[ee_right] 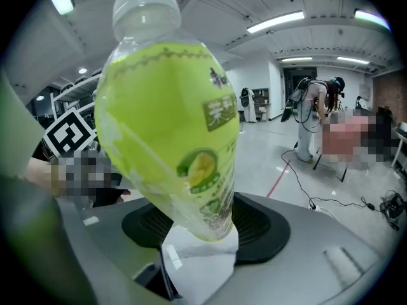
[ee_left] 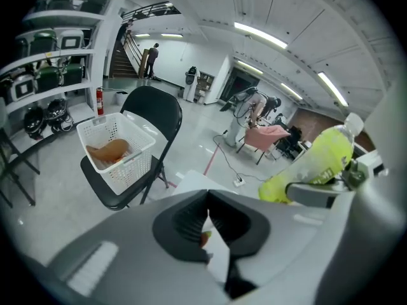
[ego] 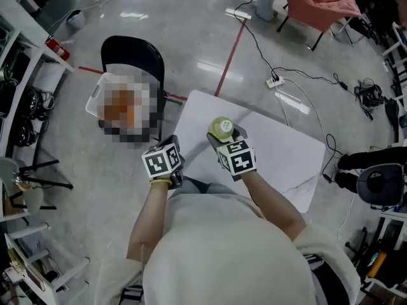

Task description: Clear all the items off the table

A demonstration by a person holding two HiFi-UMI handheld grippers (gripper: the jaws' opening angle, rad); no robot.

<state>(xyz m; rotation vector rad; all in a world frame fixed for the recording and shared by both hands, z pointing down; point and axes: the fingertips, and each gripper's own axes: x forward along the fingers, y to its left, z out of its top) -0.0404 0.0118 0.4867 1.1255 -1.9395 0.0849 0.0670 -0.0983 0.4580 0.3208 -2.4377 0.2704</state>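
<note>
Two tools are held over the near edge of the white worktop (ego: 280, 157), side by side and close together. The right tool (ego: 224, 135) (ee_right: 203, 224) pinches a yellow-green drink bottle (ego: 221, 128) (ee_right: 168, 119), its pads pressing on the lower part of the bottle's body, just above the base. The bottle has a pale cap and a green label, and in the right gripper view it leans with its cap toward the upper left. It sits over the worktop's near left part. In the left gripper view the same bottle (ee_left: 315, 164) shows at the right, tilted, with the cap pointing up and to the right.

The left tool (ego: 170, 146) (ee_left: 206, 218) has its pads pressed together. It hovers at the worktop's left corner (ee_left: 191, 183), just beside the right tool.

Left of the worktop stands a black folding chair (ego: 130, 49) (ee_left: 156, 107). A white plastic basket (ego: 95, 97) (ee_left: 117, 148) rests on its seat, and an orange item (ee_left: 108, 151) lies inside; what that item is cannot be made out.

A red line (ego: 232, 53) runs across the grey floor toward the worktop's far corner. A white power strip (ego: 275, 81) with black cables lies on the floor beyond the worktop. A chair draped in pink cloth (ego: 318, 5) stands farther off.
</note>
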